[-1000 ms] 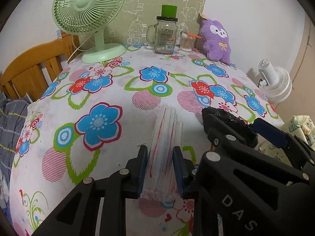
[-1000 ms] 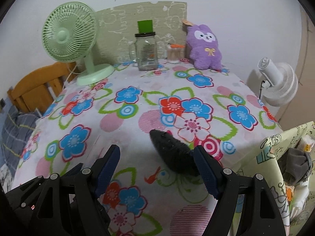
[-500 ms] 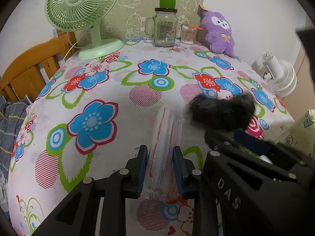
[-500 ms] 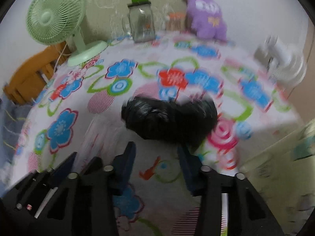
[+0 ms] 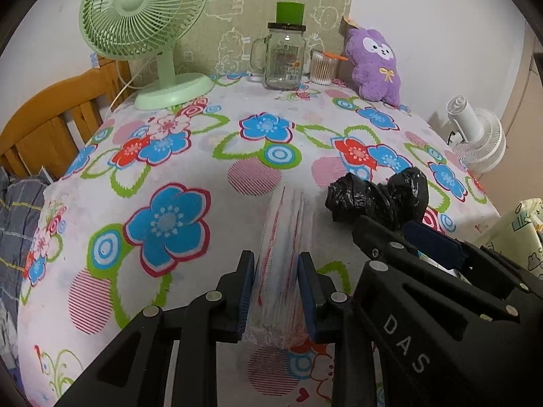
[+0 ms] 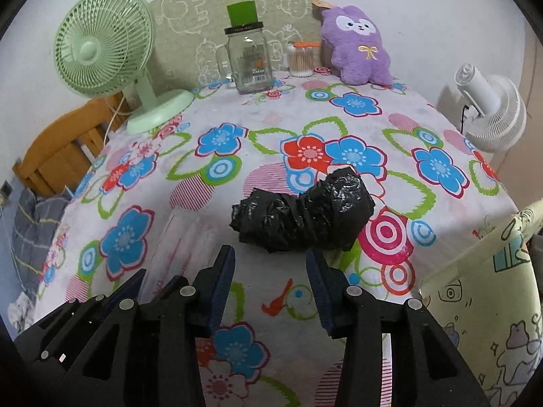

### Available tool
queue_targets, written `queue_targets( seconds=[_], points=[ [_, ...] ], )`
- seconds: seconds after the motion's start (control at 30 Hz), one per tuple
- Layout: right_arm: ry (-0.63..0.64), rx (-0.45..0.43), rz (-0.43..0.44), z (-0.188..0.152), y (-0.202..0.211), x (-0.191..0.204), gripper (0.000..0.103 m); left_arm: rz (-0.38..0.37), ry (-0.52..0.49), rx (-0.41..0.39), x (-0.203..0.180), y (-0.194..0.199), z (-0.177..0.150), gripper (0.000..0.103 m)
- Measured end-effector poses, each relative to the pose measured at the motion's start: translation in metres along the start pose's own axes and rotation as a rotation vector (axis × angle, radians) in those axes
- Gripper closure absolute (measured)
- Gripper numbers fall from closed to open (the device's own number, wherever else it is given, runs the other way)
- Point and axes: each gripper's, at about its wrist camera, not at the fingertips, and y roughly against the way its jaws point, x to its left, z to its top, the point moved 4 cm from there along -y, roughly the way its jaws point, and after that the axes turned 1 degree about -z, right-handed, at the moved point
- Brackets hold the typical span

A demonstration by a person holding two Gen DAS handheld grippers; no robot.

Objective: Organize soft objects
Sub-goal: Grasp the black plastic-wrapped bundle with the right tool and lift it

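A clear plastic pack of red-and-white straws [image 5: 285, 224] lies lengthwise on the flowered tablecloth [image 5: 190, 176]. My left gripper [image 5: 276, 257] is shut on its near end, one blue pad on each side. Just to its right lies a crumpled black plastic bag bundle [image 6: 302, 213], also in the left wrist view [image 5: 376, 200]. My right gripper [image 6: 270, 254] stands open just short of the bundle, its pads apart from it and nothing between them. A purple plush toy [image 6: 356, 47] sits upright at the table's far right against the wall.
At the back stand a green desk fan [image 5: 142, 17], a glass jar mug with a green lid [image 5: 285, 57] and a cup of cotton swabs [image 5: 322, 68]. A white fan [image 6: 488, 112] stands beyond the right table edge, and a wooden chair [image 5: 51, 118] on the left.
The black bundle was between the right jaws a second ago; it now lies on the cloth ahead of them, and those jaws stand narrower. The left gripper kept its grip.
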Motion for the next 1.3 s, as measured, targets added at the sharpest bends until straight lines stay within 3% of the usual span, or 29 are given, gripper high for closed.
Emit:
queue_targets(
  seconds=[0.1,0.13,0.33,0.57,0.73,0.8,0.9,0.97,1.07,1.13,1.17,1.3],
  points=[
    [-0.018,-0.014,-0.003,0.005,0.004,0.003,0.037,-0.001,-0.012,-0.007,0.002,0.004,0.006,0.078],
    [-0.018,-0.022,-0.006,0.007,0.005,0.003,0.036,0.000,-0.017,-0.011,0.002,0.005,0.008,0.078],
    [-0.024,-0.041,-0.057,0.018,0.003,0.005,0.036,0.001,-0.022,0.008,0.006,-0.002,0.019,0.078],
    [-0.061,-0.047,-0.128,0.030,-0.014,-0.005,0.036,-0.033,0.039,0.038,0.014,-0.025,0.027,0.078],
    [-0.085,0.015,-0.160,0.028,-0.041,-0.012,0.036,-0.039,0.042,0.056,0.016,-0.036,0.023,0.077],
    [-0.120,0.077,-0.113,0.022,-0.052,-0.015,0.037,-0.031,0.028,0.046,0.016,-0.037,0.022,0.077],
    [-0.111,0.056,-0.134,0.021,-0.052,-0.014,0.049,-0.037,0.028,0.040,0.017,-0.036,0.021,0.077],
    [-0.099,0.051,-0.140,0.020,-0.053,-0.013,0.071,-0.031,0.022,0.040,0.017,-0.036,0.021,0.077],
    [-0.083,0.049,-0.141,0.021,-0.054,-0.012,0.086,-0.028,0.019,0.038,0.016,-0.035,0.020,0.077],
    [-0.079,0.049,-0.132,0.021,-0.054,-0.011,0.090,-0.028,0.019,0.038,0.017,-0.035,0.021,0.077],
    [-0.075,0.048,-0.127,0.022,-0.053,-0.011,0.098,-0.027,0.019,0.038,0.017,-0.035,0.021,0.077],
    [-0.066,0.039,-0.122,0.023,-0.050,-0.009,0.100,-0.029,0.023,0.039,0.017,-0.034,0.022,0.077]
  ],
)
